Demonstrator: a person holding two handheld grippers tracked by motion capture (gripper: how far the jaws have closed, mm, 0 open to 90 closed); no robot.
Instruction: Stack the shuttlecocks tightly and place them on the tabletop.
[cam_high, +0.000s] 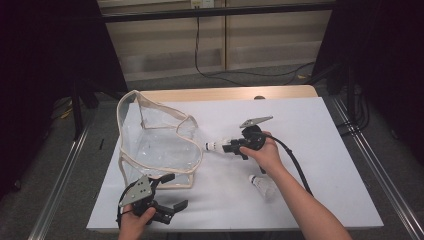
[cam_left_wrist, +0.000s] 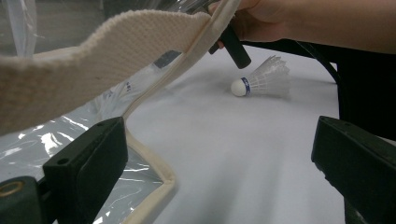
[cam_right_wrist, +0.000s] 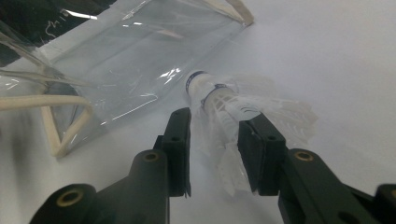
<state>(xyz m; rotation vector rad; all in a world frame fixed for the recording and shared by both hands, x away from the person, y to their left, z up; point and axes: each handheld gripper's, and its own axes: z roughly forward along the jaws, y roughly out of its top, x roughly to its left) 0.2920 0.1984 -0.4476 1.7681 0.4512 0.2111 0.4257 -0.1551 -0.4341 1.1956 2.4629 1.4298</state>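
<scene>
Currently: shuttlecock (cam_right_wrist: 219, 100) at clear bag (cam_high: 160, 145).
Right gripper (cam_right_wrist: 214, 140) fingers loosely flank shuttlecock; left gripper (cam_high: 167, 192) fingers released, table's near edge.

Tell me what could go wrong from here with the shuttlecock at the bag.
1. The right tool has the shuttlecock between its jaws, outside the clear bag; it may fall onto the white sheet.
2. The bag's wall looks limp; the cork tip could push it rather than enter.
3. The left tool is open, so the bag may slide.
</scene>
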